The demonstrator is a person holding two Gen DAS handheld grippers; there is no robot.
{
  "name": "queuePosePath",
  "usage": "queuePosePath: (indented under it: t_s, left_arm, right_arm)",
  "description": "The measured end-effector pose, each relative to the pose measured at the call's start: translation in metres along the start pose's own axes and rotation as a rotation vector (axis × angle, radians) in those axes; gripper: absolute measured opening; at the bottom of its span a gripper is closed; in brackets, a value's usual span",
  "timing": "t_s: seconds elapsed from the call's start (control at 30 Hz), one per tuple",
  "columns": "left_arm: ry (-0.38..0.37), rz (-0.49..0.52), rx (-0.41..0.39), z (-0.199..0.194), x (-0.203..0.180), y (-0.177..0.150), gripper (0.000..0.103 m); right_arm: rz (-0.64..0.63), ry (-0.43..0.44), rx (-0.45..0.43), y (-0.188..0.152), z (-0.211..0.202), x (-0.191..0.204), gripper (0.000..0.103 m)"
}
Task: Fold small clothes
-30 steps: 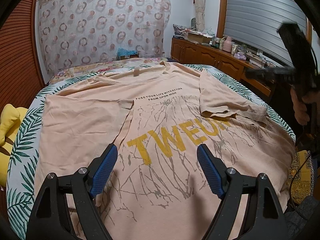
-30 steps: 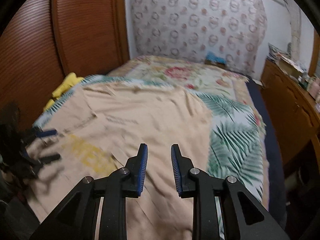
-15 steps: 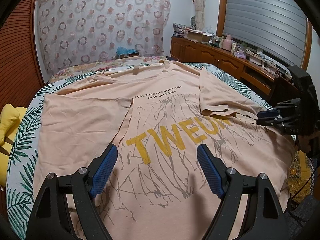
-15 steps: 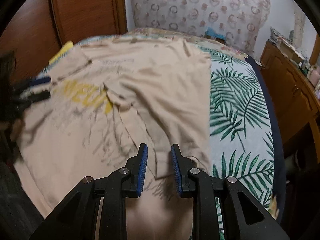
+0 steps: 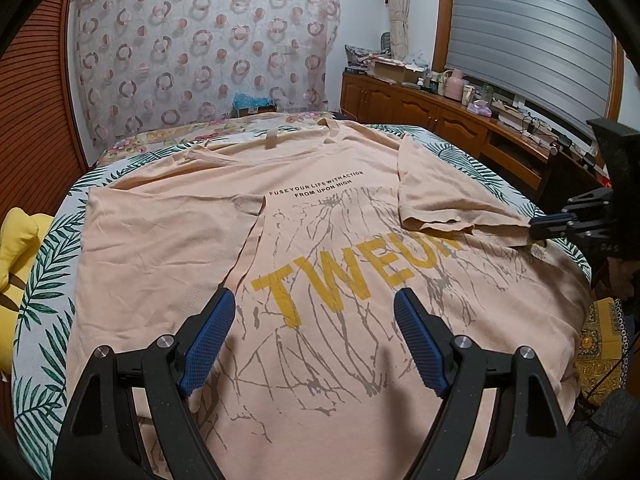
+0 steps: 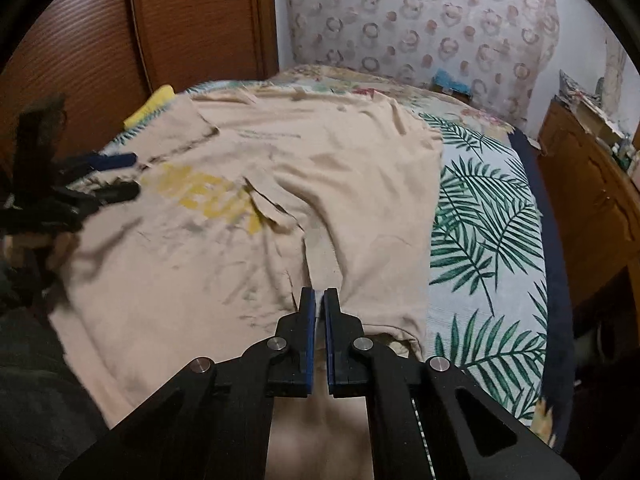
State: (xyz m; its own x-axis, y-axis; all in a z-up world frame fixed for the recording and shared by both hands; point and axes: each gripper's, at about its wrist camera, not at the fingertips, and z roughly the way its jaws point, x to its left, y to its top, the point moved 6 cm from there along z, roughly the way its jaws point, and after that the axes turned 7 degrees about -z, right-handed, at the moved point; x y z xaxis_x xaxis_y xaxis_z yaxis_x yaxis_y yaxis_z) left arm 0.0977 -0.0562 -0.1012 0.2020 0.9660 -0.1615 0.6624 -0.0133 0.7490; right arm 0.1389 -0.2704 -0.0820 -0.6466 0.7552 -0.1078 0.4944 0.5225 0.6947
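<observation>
A peach T-shirt point(image 5: 320, 240) with yellow letters lies spread on the bed, both sleeves folded in over its front. My left gripper point(image 5: 312, 336) is open and empty, hovering over the shirt's lower front. My right gripper point(image 6: 319, 300) is shut on the shirt's right side edge point(image 6: 320, 276), by the folded sleeve; it also shows at the right of the left wrist view point(image 5: 540, 228). The shirt fills the right wrist view point(image 6: 240, 220), where the left gripper point(image 6: 120, 174) shows at the left.
The bed has a palm-leaf sheet point(image 6: 488, 220) showing beside the shirt. A yellow pillow point(image 5: 16, 240) lies at the bed's left edge. A wooden cabinet with clutter point(image 5: 440, 108) runs along the right wall. A wooden wardrobe point(image 6: 180, 20) stands behind the bed.
My right gripper came down from above the bed to the shirt's right side and closed on its edge. My left gripper has stayed open and still.
</observation>
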Motion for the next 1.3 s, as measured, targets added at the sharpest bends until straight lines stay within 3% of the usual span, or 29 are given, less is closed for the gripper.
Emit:
queuePosePath:
  t_s: [0.13,0.33,0.5,0.57,0.67,0.87,1.07,1.3]
  left_arm:
    - [0.000,-0.001,-0.001,0.000,0.000,0.000,0.082]
    - [0.001,-0.012,-0.013,-0.002,0.005,0.004,0.082]
    - [0.056,-0.020,-0.057,-0.010,0.025,0.017,0.082]
    - [0.071,-0.036,-0.067,-0.012,0.035,0.024,0.082]
    - [0.118,-0.042,-0.111,-0.017,0.053,0.037,0.082]
    - [0.157,-0.054,-0.111,-0.018,0.087,0.055,0.082]
    - [0.215,-0.015,-0.058,-0.002,0.118,0.059,0.082]
    - [0.243,-0.038,0.004,0.017,0.151,0.064,0.082]
  right_arm:
    - [0.008,0.055,0.008,-0.002,-0.002,0.004,0.004]
    - [0.013,0.004,0.006,0.008,0.005,-0.007,0.022]
    - [0.011,-0.040,-0.018,0.028,0.018,-0.024,0.052]
    - [0.014,-0.054,-0.023,0.036,0.026,-0.031,0.058]
    - [0.036,-0.073,-0.016,0.046,0.046,-0.049,0.058]
    - [0.086,-0.117,0.009,0.062,0.086,-0.081,0.058]
    - [0.112,-0.176,0.053,0.077,0.121,-0.102,0.058]
    - [0.159,-0.142,0.029,0.088,0.135,-0.108,0.060]
